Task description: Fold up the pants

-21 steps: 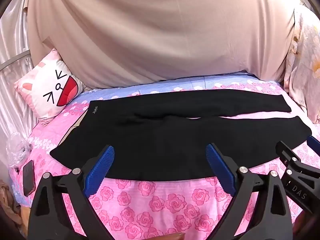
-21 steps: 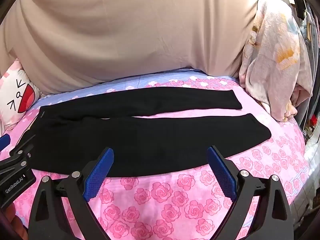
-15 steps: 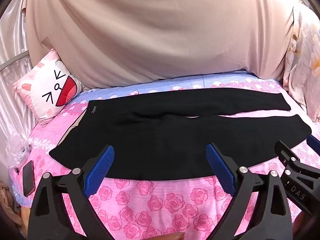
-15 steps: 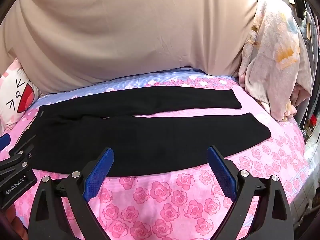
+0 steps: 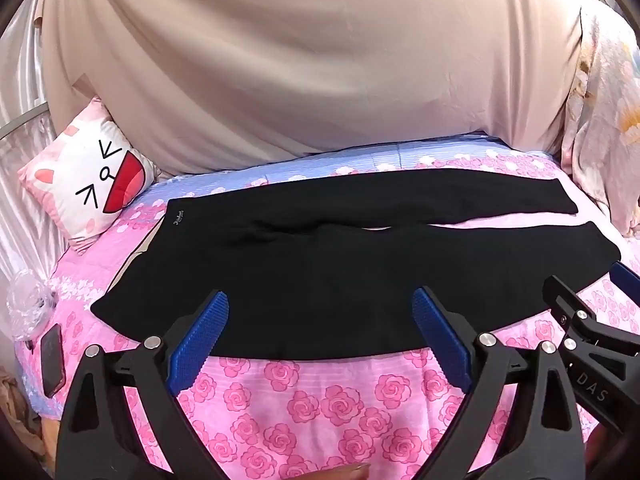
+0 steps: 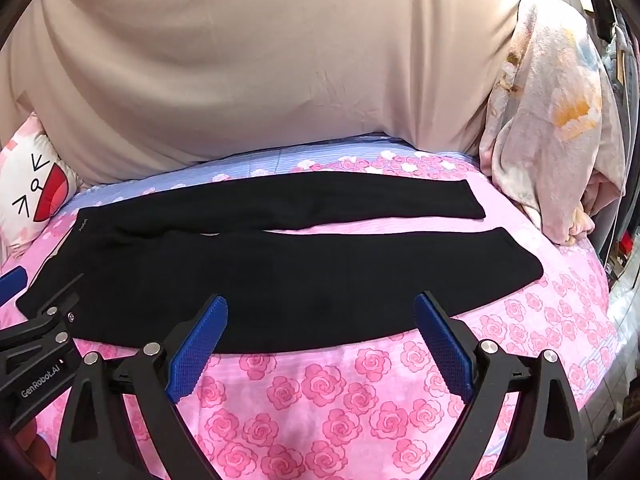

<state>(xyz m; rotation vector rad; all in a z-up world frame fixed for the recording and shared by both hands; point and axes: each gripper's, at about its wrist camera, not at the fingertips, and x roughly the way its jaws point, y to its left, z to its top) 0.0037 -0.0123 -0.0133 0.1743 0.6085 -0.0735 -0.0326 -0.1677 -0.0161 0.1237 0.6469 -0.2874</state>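
Black pants (image 5: 340, 264) lie flat on the rose-print bedspread (image 5: 304, 396), beyond both wide-open, empty grippers, left (image 5: 320, 340) and right (image 6: 320, 340). Pinching bedspread with the near leg edge would likely drag both.

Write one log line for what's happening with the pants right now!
black pants: flat, unfolded on bed | left hand-held gripper: open, empty | right hand-held gripper: open, empty
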